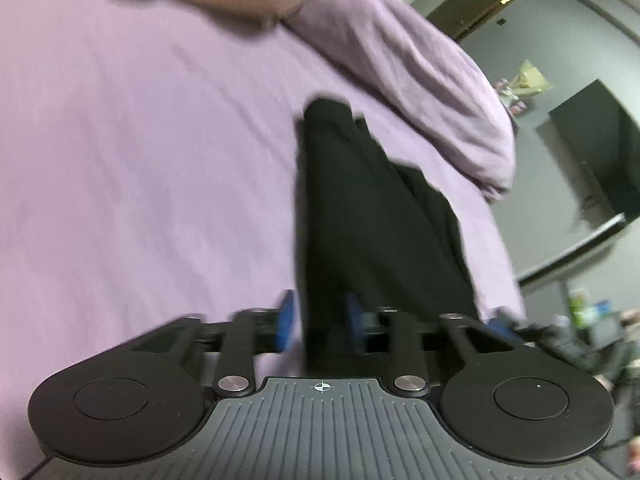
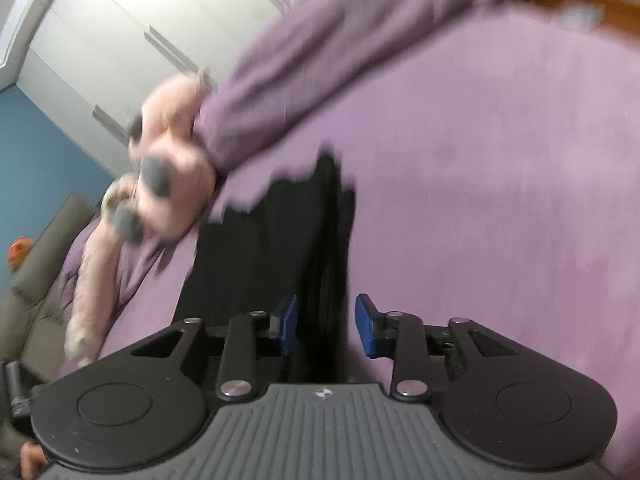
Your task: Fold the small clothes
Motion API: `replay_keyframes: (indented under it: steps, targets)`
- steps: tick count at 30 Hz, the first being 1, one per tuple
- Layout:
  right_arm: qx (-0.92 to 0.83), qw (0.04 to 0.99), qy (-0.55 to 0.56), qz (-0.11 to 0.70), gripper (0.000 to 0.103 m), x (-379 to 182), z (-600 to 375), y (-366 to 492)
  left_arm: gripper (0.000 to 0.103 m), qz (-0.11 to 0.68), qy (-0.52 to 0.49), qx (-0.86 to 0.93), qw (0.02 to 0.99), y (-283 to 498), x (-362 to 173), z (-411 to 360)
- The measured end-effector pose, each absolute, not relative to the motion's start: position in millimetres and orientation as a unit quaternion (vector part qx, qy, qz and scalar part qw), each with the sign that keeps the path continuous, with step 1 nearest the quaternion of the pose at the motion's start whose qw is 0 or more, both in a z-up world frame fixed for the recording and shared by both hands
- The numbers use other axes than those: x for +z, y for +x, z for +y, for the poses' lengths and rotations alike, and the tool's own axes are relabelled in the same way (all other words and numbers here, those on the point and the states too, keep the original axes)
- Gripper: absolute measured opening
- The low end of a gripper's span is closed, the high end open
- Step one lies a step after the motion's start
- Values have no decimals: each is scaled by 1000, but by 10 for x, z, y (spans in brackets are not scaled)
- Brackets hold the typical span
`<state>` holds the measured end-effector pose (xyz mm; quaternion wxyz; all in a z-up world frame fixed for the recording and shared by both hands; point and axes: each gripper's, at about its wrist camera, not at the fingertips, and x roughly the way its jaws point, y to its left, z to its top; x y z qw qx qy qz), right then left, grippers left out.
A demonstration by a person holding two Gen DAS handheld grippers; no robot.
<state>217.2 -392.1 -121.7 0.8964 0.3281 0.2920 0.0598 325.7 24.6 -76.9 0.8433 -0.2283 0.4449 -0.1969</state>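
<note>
Black, soft and matte: long narrow garment [image 1: 360, 208], folded lengthwise into a strip with a straight left edge and a stepped, layered right edge. Lies on the smooth lilac bed sheet [image 1: 140, 140], running from the middle of the bed down into both grippers.

Left gripper [image 1: 320, 316] partly open, blue pads either side of the strip's near end; too blurred to tell whether the pads actually press the cloth.

Right gripper [image 2: 328, 324] also partly open, cloth hanging between its blue pads with a sliver of sheet showing beside the right-hand pad, so not pinched.

Beyond the far end of the strip, rumpled purple duvet roll [image 1: 420, 92], thick and creased, with a pink plush toy with grey paws [image 2: 172, 168] against it. Wide bare stretch of sheet beside the garment's straight edge; bed edge close on the other side.
</note>
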Motion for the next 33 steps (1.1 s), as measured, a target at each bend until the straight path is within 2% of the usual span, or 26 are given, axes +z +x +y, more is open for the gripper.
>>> replay_keyframes:
  steps: [4, 10, 11, 15, 17, 22, 24, 26, 27, 28, 29, 33]
  targets:
    - [74, 908, 303, 280, 33, -996, -3608, 2774, 64, 412, -218, -181, 866, 3674, -692, -113]
    - [64, 922, 174, 340, 30, -1106, -2862, 4017, 71, 372, -193, -111, 901, 4280, -903, -586]
    - [51, 925, 166, 339, 25, -1177, -2846, 4116, 71, 367, -187, -106, 905, 4352, -961, -637]
    - [12, 950, 135, 283, 18, -1247, -2899, 4183, 77, 363, -129, -99, 918, 4470, -1174, -803]
    - [-51, 948, 167, 267, 11, -1355, -3117, 4221, 88, 339, -120, -108, 927, 4420, -1234, -834]
    - [-55, 923, 283, 256, 9, -1514, -3514, 4246, 90, 341, -127, -117, 924, 4408, -1219, -780]
    - [-32, 917, 304, 256, 16, -1480, -3585, 4152, 90, 354, -138, -132, 915, 4373, -1165, -697]
    - [4, 907, 322, 272, 44, -1403, -3708, 3962, 90, 373, -142, -158, 903, 4267, -1097, -545]
    - [28, 905, 322, 276, 48, -1353, -3789, 3786, 90, 379, -145, -175, 897, 4233, -1082, -475]
    - [39, 908, 317, 272, 64, -1317, -3836, 3612, 90, 387, -154, -197, 888, 4142, -1068, -352]
    - [44, 910, 307, 274, 74, -1295, -3911, 3402, 90, 399, -164, -213, 877, 4061, -1081, -241]
    - [103, 872, 356, 320, 71, -1473, -4258, 2920, 91, 418, -190, -259, 850, 3849, -1125, 29]
